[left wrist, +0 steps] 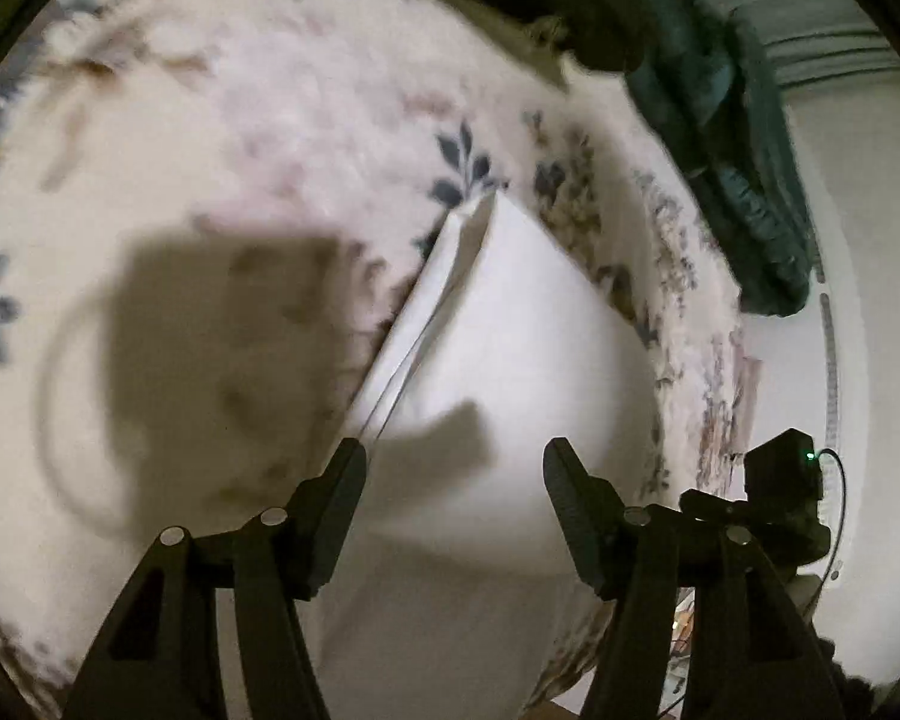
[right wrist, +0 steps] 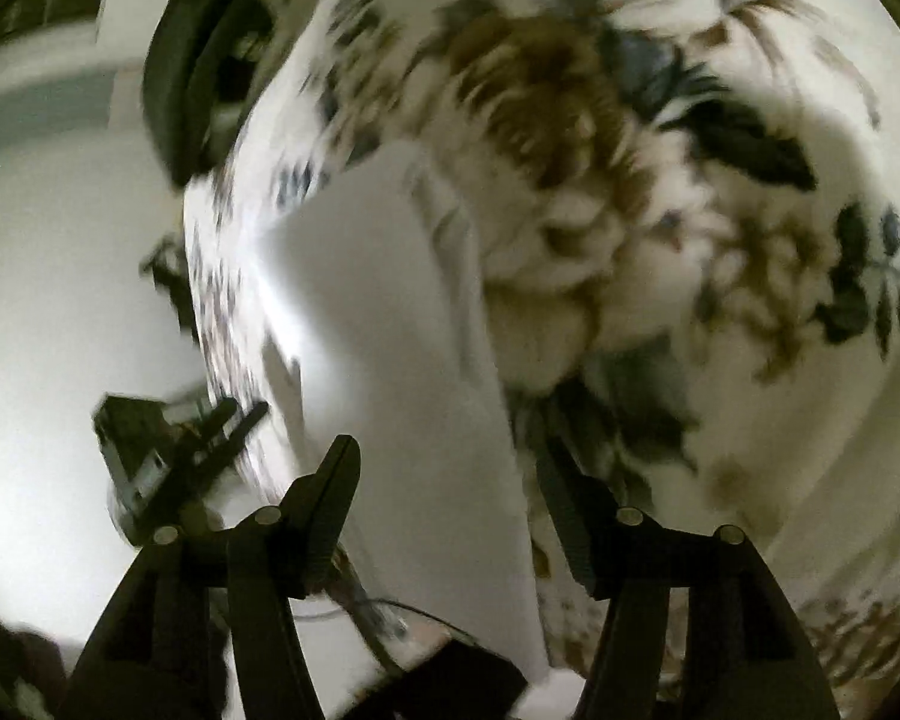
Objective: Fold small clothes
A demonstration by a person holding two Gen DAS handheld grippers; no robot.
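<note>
2 grippers were in view, 1 per wrist camera, and both stood fairly wide with nothing pinched. The left gripper (left wrist: 453,456) hung over a white cloth (left wrist: 510,330); the cloth's folded edge ran up from just beside the left finger (left wrist: 345,480), but whether it touched that finger could not be told, and the right finger stood clear. The right gripper (right wrist: 444,462) also had the cloth (right wrist: 390,300) showing in the gap between its fingers, lying below them, not clamped. Each gripper showed at the edge of the other's view, low and off to the side.

The cloth lay on a floral cover (left wrist: 270,120), looking folded at least once, with a layered edge along 1 side and a corner pointing away from the left camera.

From here the main risk, as I judged it, was a bad regrasp: the doubled edge was thin and lay flat, so a finger could slide over the top layer only and peel the fold open, or scoop up the floral cover beneath with it. The cover looked soft and fluffy, so pressing down might bunch it and shift the cloth. Strong blur in the right view made the edge hard to place.

Beyond, a dark teal heap (left wrist: 738,168) lay at the cover's far edge, and a dark chair-like shape (right wrist: 198,72) stood off the surface. The lighting was dim and threw hard shadows (left wrist: 228,348) on the cover.
</note>
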